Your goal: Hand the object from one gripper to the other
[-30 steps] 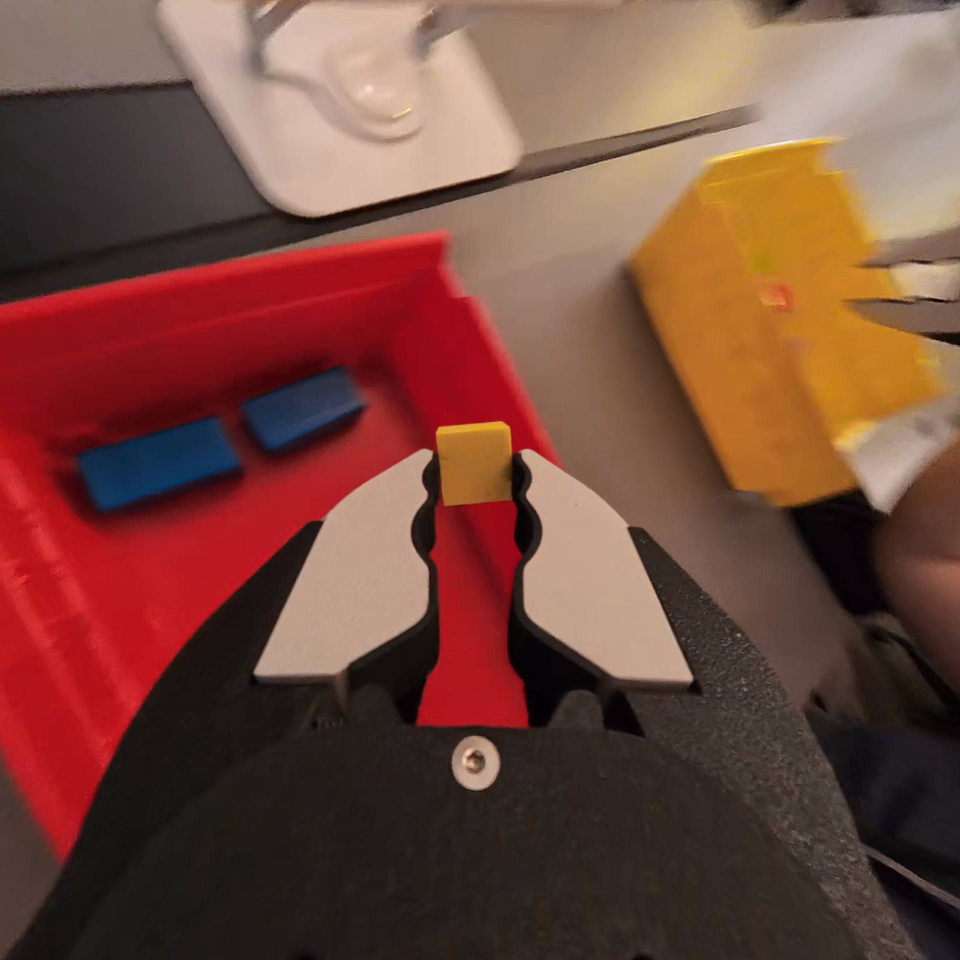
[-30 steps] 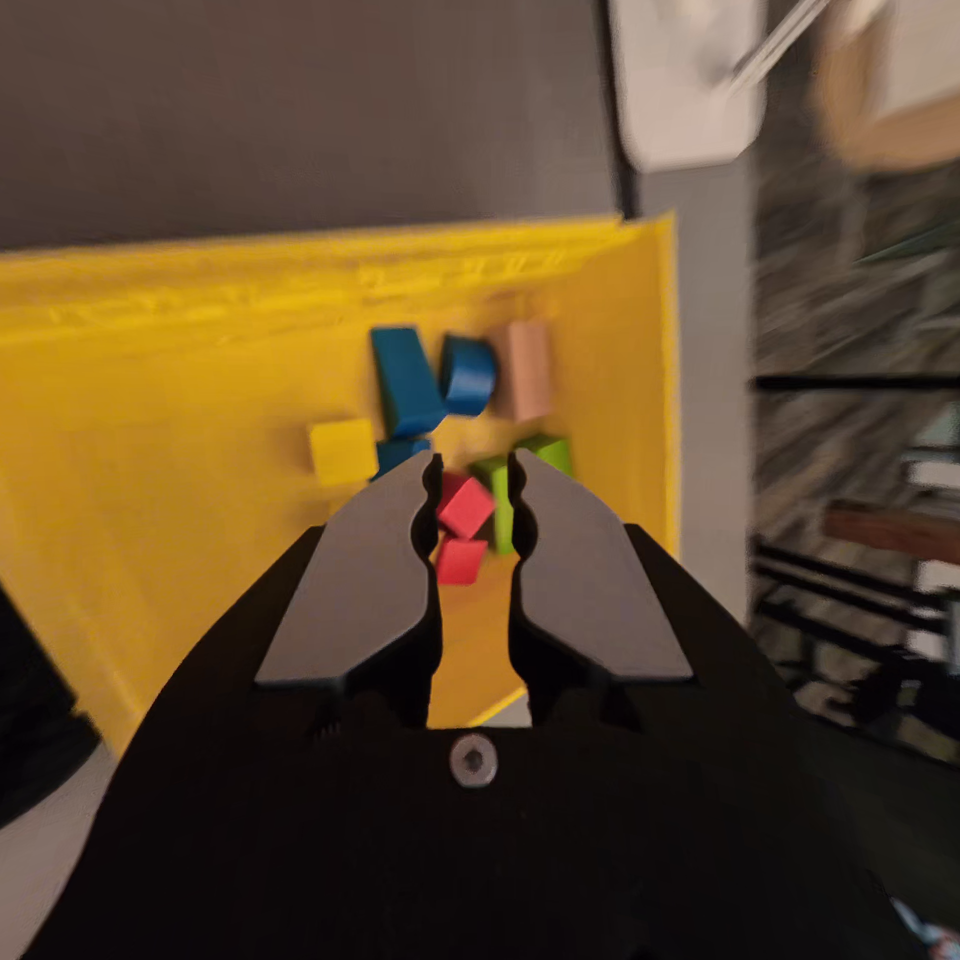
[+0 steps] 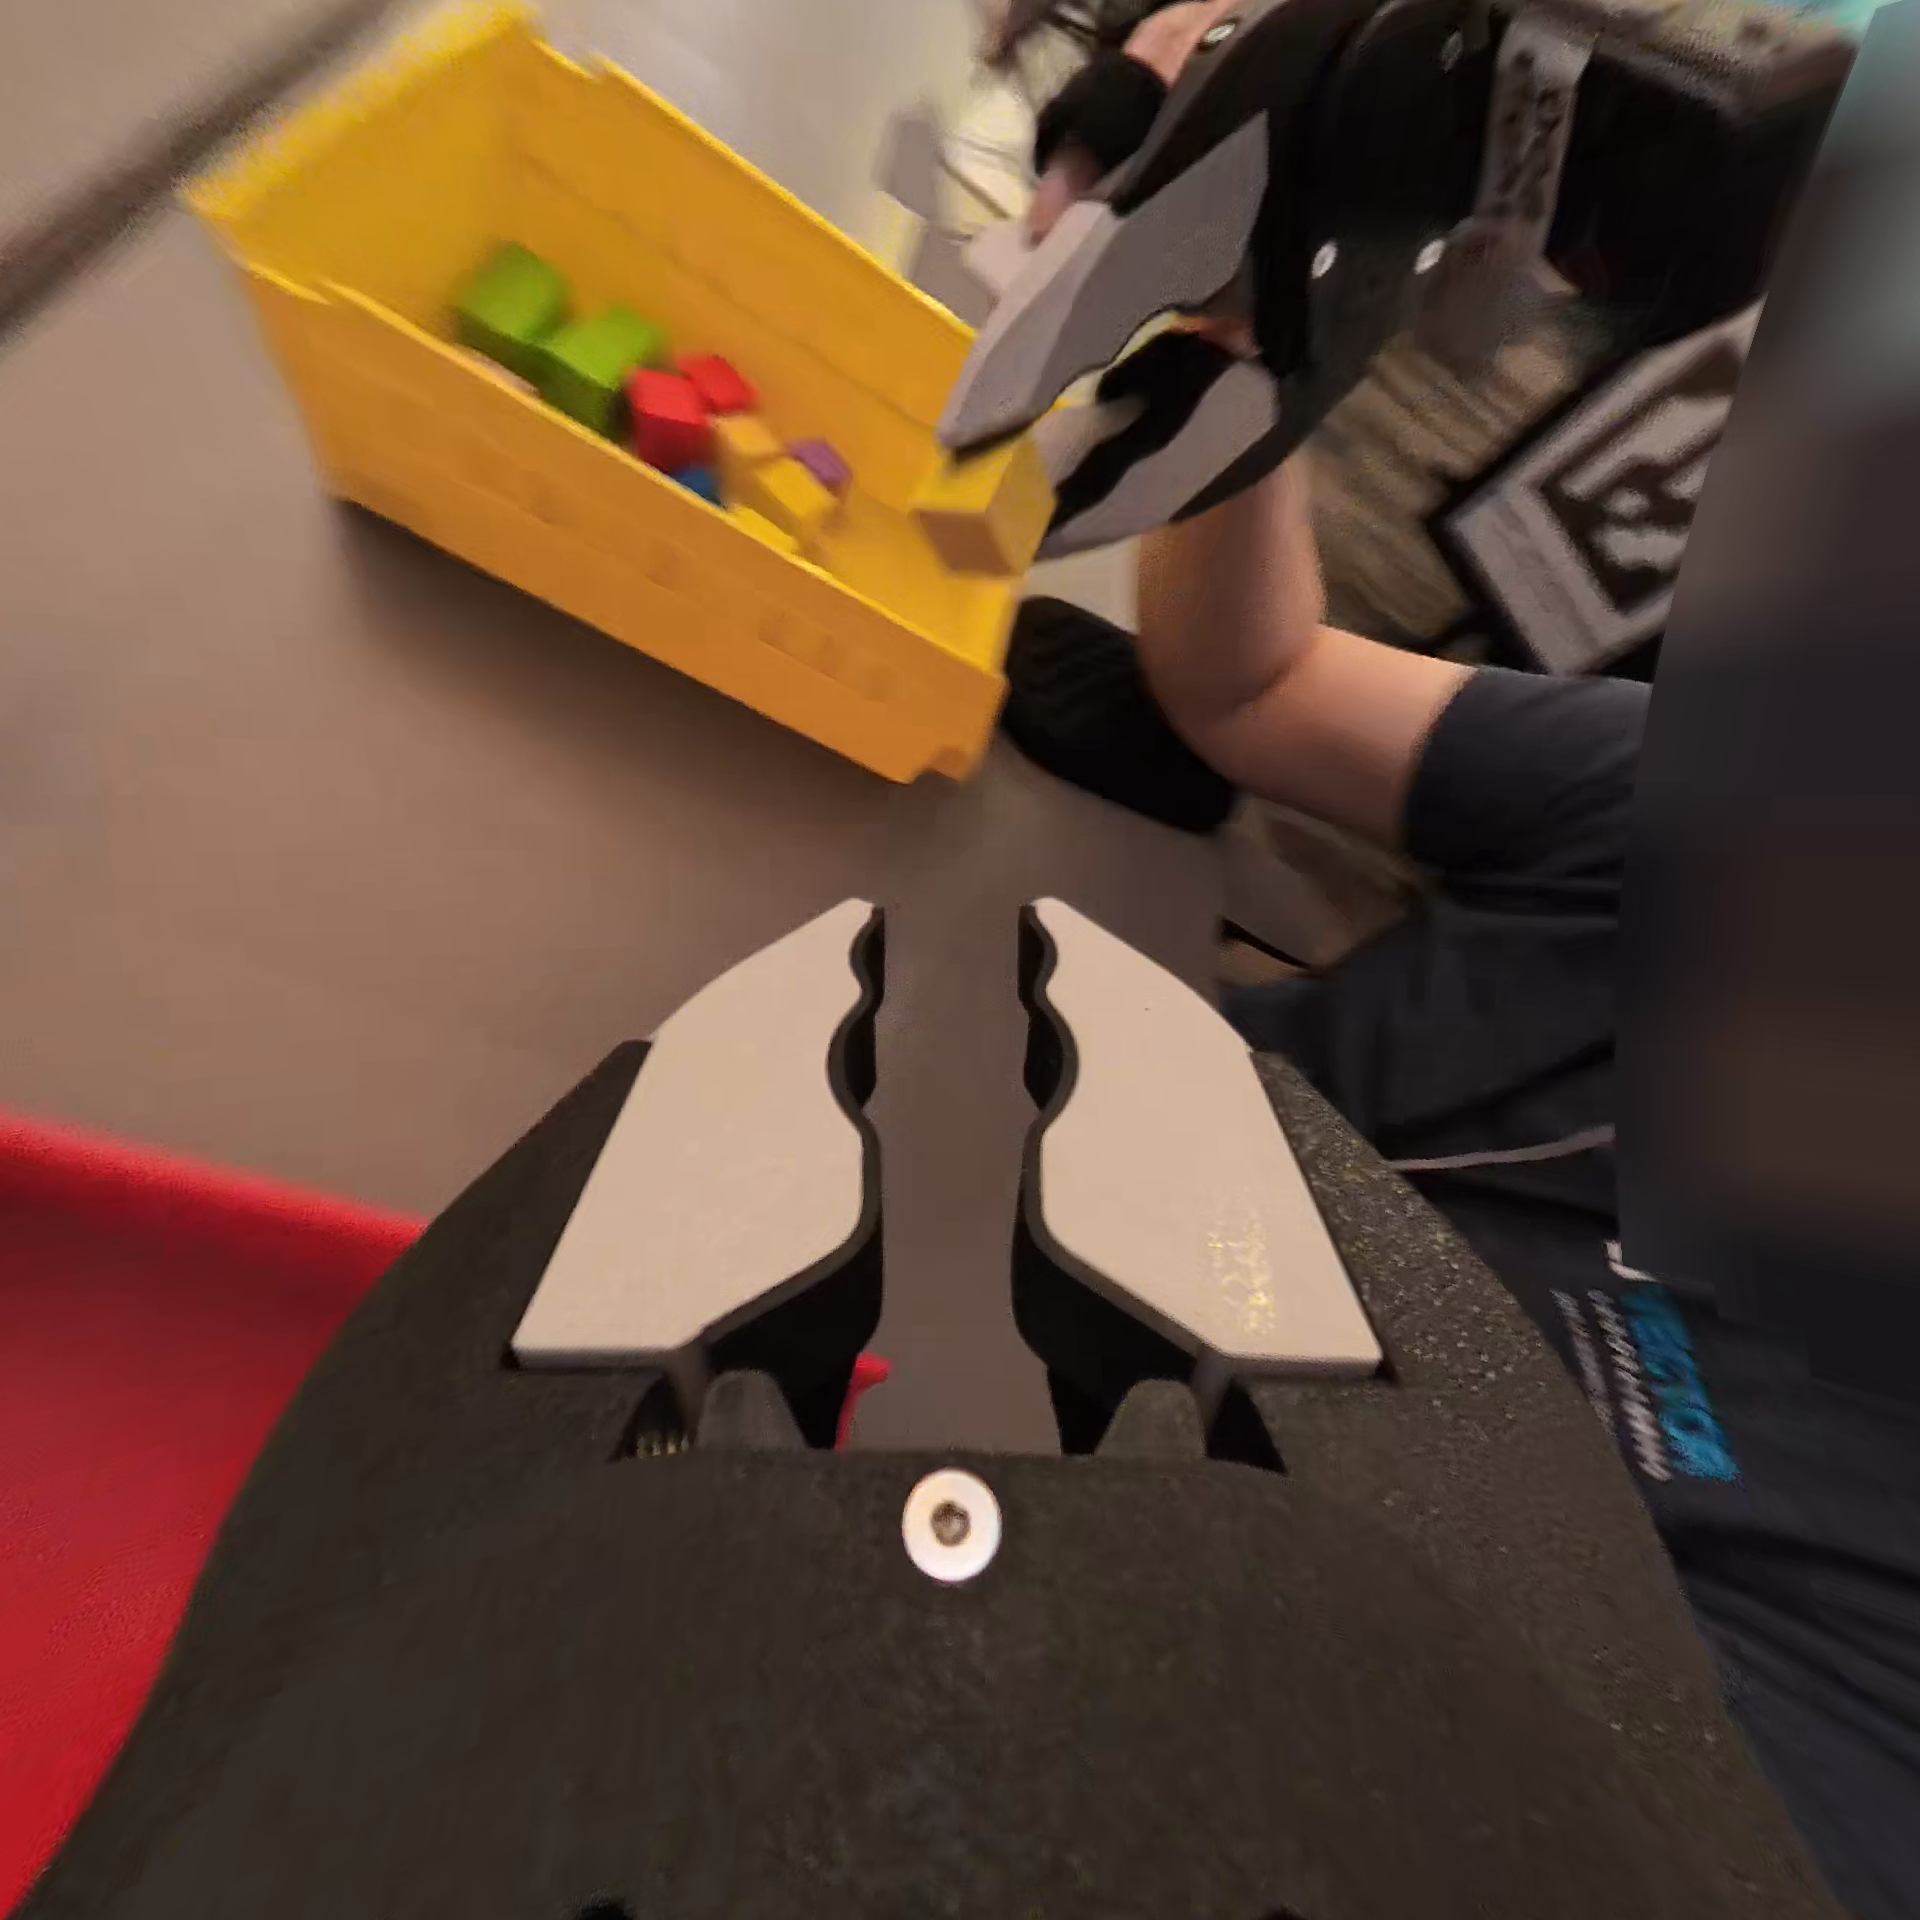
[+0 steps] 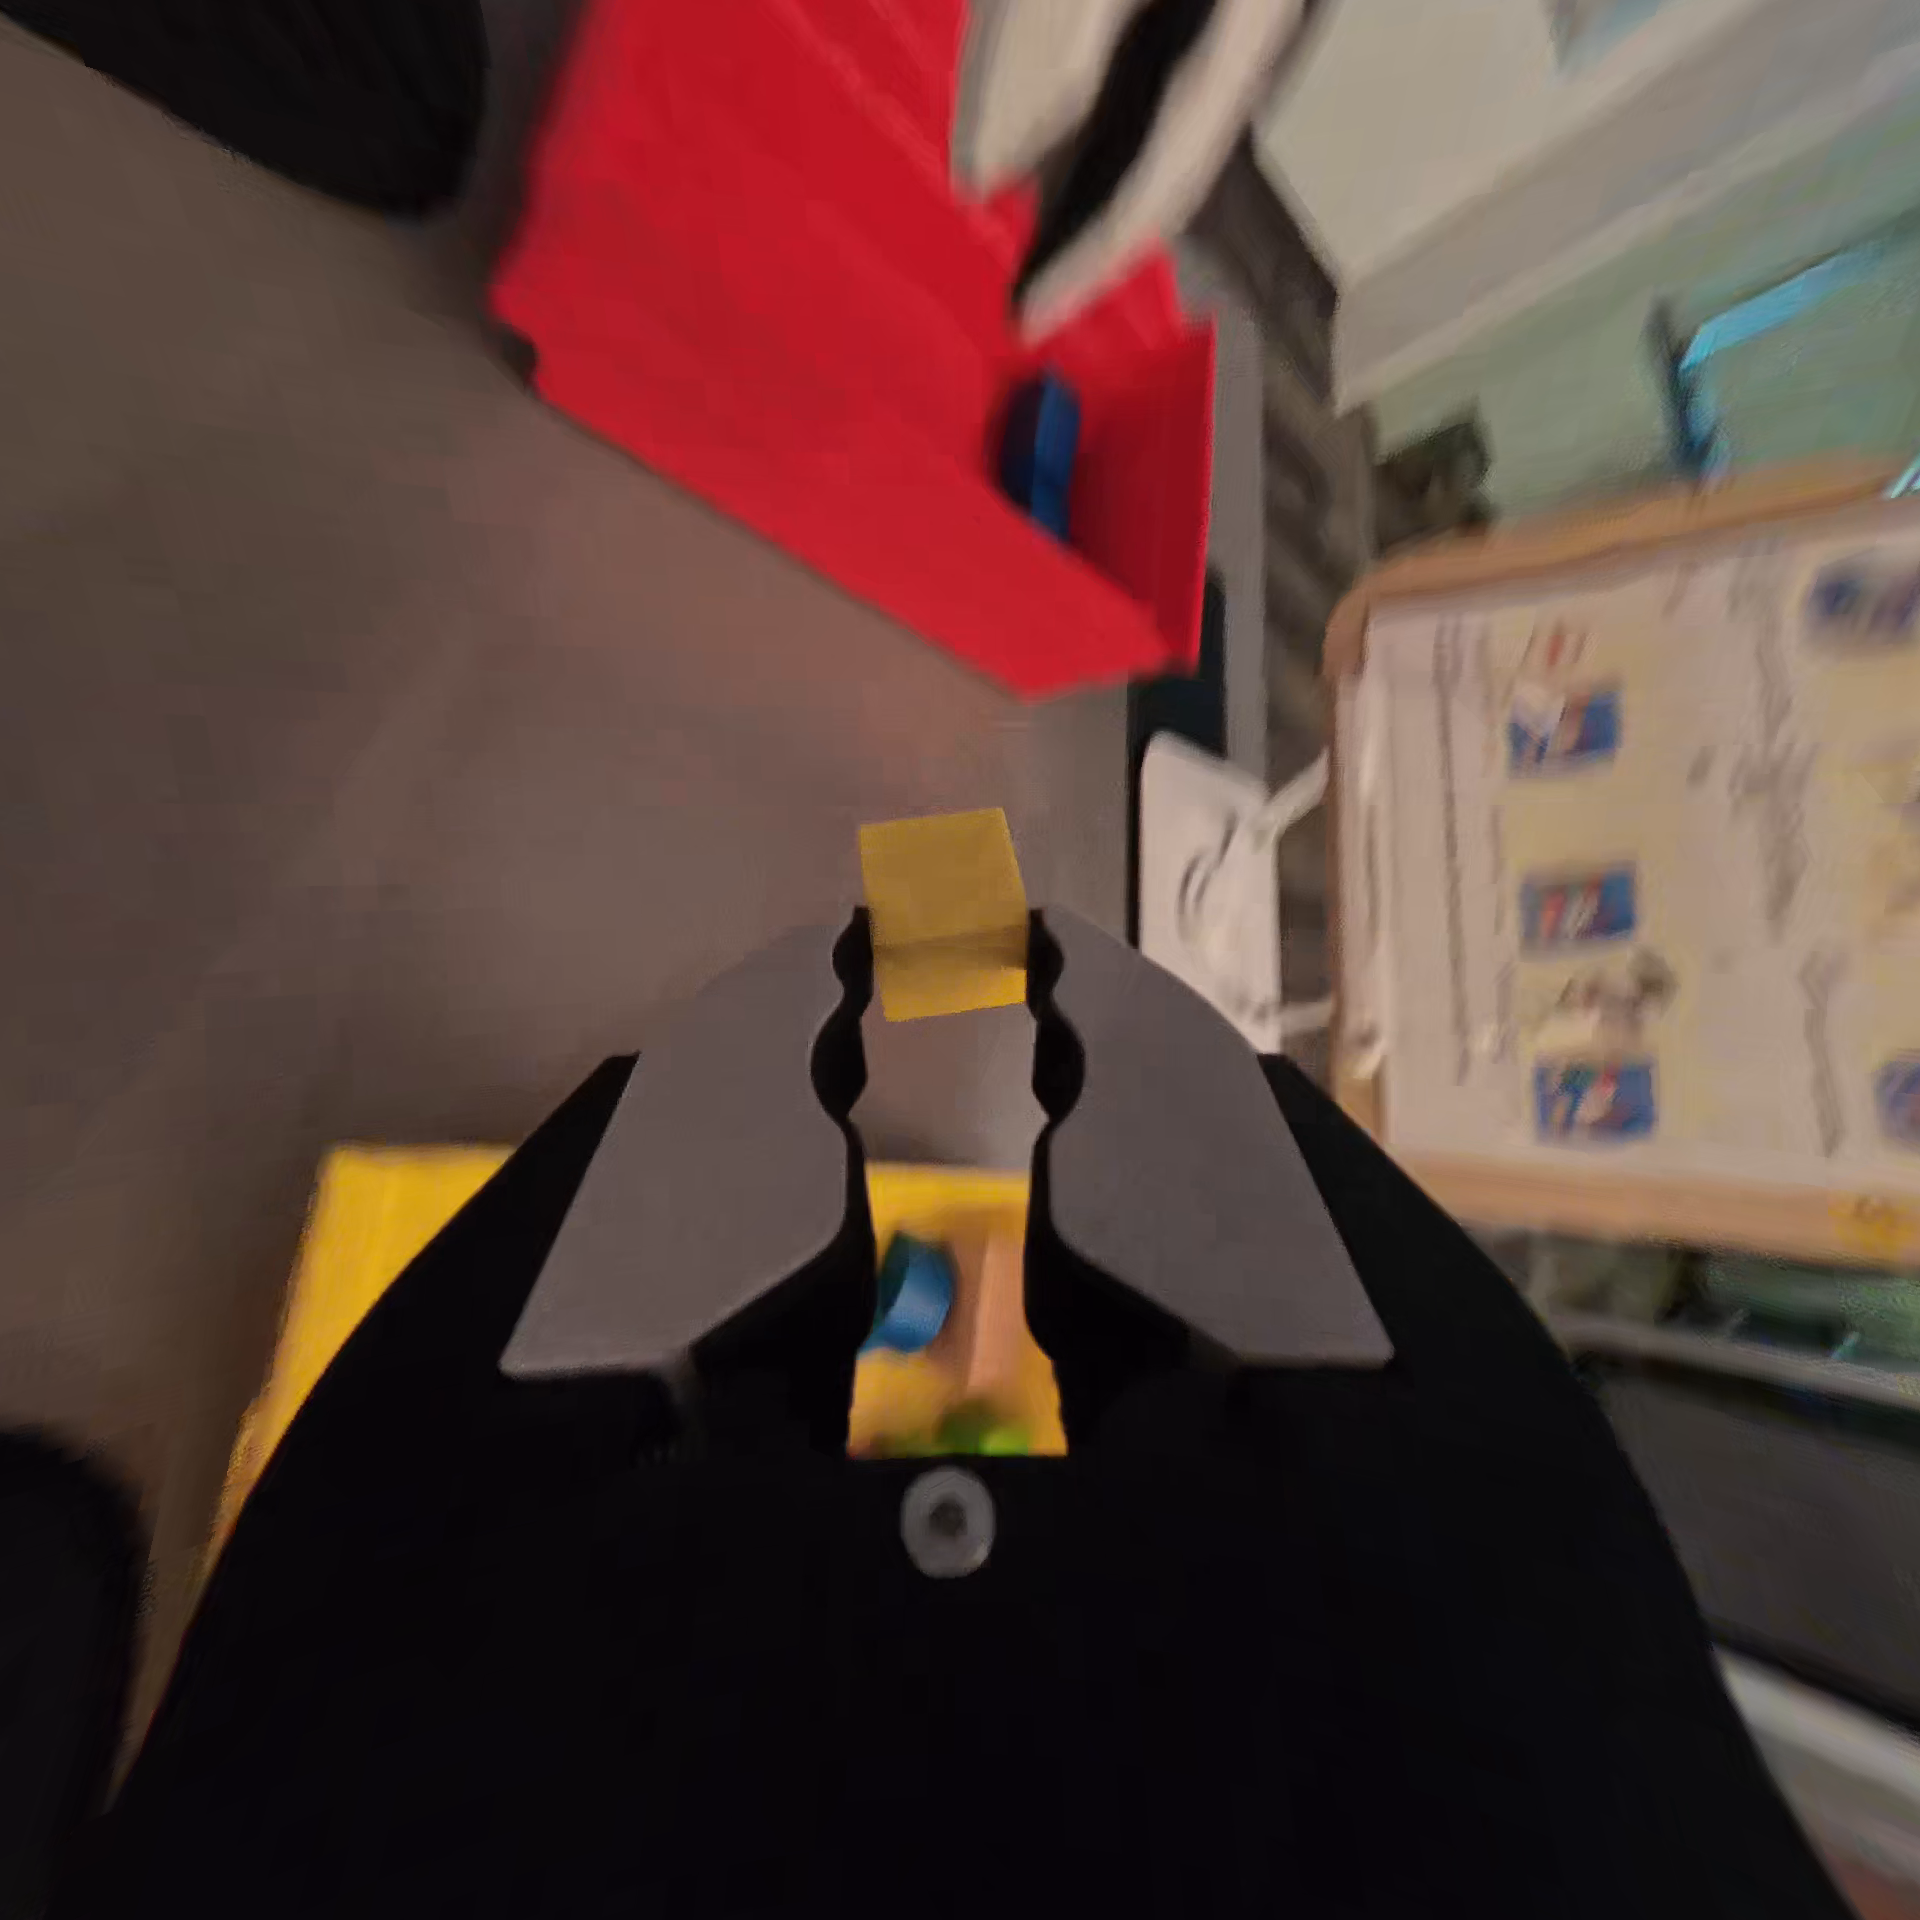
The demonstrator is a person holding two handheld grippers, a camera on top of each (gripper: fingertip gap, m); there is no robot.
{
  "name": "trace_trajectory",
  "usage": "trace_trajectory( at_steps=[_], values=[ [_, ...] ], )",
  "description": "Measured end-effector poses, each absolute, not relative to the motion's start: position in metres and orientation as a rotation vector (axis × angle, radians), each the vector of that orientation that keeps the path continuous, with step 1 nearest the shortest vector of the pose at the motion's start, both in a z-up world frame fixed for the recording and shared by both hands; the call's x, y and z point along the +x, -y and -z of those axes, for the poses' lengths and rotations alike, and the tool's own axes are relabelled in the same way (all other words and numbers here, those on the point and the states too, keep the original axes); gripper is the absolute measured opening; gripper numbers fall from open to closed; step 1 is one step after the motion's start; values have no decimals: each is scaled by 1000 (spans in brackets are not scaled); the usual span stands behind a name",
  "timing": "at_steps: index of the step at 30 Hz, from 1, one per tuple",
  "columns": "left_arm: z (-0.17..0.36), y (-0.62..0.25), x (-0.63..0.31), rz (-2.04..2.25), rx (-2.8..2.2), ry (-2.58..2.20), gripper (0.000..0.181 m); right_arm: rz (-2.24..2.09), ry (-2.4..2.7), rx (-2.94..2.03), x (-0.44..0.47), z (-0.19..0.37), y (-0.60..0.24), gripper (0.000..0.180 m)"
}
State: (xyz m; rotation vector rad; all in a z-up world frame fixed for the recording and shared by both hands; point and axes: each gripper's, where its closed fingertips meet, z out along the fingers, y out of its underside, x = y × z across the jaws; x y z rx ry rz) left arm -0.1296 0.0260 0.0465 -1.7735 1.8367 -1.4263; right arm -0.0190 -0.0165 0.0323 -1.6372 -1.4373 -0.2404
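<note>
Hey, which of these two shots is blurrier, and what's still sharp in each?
Right wrist view is blurrier: the red bin and background smear, and even the yellow block in the right tool is soft. Left wrist view: the left tool is crisp, the yellow bin streaked.

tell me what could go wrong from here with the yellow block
1. The right gripper pinches the yellow block only at its fingertips, with most of the block past them. It could slip and fall to the table.
2. Both views are smeared by motion. A fast swing could make that shallow hold fail.
3. The left gripper is open and empty but its gap looks barely wider than the block, so a misaligned approach could knock it loose.
</note>
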Motion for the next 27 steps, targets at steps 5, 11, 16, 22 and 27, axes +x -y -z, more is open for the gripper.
trace_trajectory(
  at_steps=[5,11,16,22,27],
  values=[
    [-76,-66,-147,1259,-1704,-1595,19,90,1296,-2155,78,31,28,29],
    [-76,-59,-160,1359,-1747,-1613,29,-101,1319,-2373,88,95,17,29],
    [-69,-63,-154,1282,-1769,-1617,30,-195,1261,-2436,91,116,8,29],
    [-60,-59,-151,1235,-1792,-1664,30,-227,1256,-2508,94,133,8,29],
    [-58,-58,-150,1239,-1805,-1672,30,-189,1263,-2556,95,141,5,30]
  ],
)
